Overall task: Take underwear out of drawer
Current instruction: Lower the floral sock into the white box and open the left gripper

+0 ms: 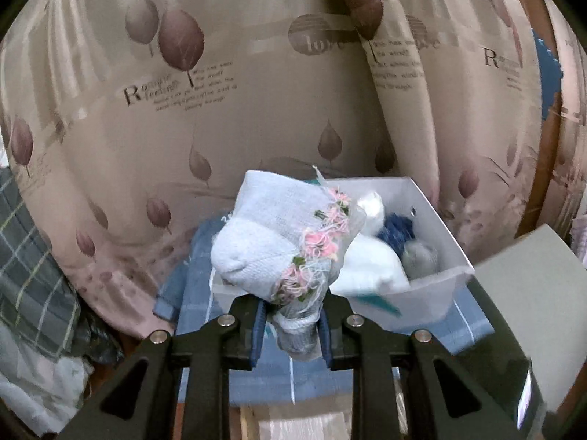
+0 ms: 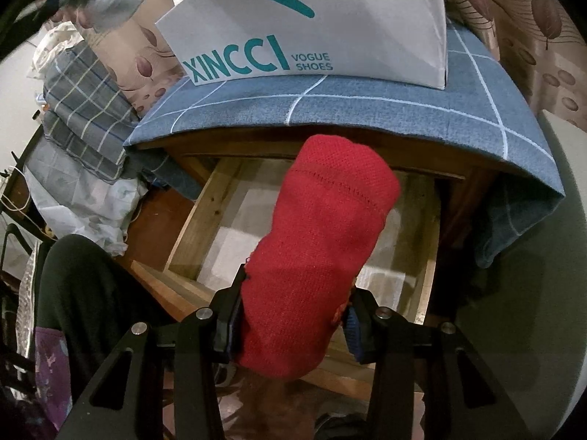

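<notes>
My left gripper (image 1: 293, 321) is shut on a pale blue rolled garment (image 1: 264, 234) with pink floral lace trim, held up in front of a white shoe box (image 1: 436, 216). Inside the box lie white, dark blue and grey rolled pieces (image 1: 396, 234). My right gripper (image 2: 293, 319) is shut on a red knitted rolled garment (image 2: 323, 242), held above the open wooden drawer (image 2: 190, 216), whose pale lined bottom shows beneath. In the right wrist view the same white box (image 2: 367, 18) with teal lettering stands on the blue checked cloth (image 2: 367, 110) over the cabinet top.
A beige leaf-print curtain (image 1: 256, 91) hangs behind the box. Folded grey plaid fabric (image 2: 84, 110) and white bundles pile up at the left. A person's dark-clad leg (image 2: 84, 293) is beside the drawer. A grey-green surface (image 2: 532, 311) lies to the right.
</notes>
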### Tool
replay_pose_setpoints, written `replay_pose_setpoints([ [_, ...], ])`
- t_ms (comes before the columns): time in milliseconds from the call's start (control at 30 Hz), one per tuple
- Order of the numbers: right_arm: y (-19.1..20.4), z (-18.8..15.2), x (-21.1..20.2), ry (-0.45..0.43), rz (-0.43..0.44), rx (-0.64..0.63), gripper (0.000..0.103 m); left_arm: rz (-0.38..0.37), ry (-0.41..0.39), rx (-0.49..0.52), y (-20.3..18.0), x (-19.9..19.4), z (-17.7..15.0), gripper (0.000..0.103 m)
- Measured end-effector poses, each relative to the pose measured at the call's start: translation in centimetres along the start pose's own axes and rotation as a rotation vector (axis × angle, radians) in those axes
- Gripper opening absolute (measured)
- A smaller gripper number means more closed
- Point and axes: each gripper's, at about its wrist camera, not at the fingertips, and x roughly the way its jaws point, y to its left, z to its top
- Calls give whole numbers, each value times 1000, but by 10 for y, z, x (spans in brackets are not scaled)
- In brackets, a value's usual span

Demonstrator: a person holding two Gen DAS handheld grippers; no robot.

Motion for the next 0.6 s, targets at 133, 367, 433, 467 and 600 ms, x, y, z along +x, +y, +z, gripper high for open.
replay_pose_setpoints([
  [133, 1, 0, 1, 4, 5, -2, 42, 5, 22, -15, 8, 28, 29, 24],
  [367, 2, -1, 3, 17, 12, -1, 42, 29, 105, 9, 6, 92, 62, 24],
  [433, 3, -2, 4, 21, 12, -4, 42, 34, 125, 9, 6, 109, 65, 24],
  [467, 3, -1, 5, 23, 13, -5, 42, 33, 136, 7, 6, 117, 66, 25],
  [600, 4, -2, 7, 33, 11, -7, 42, 16, 189, -4, 7, 147, 67, 29],
])
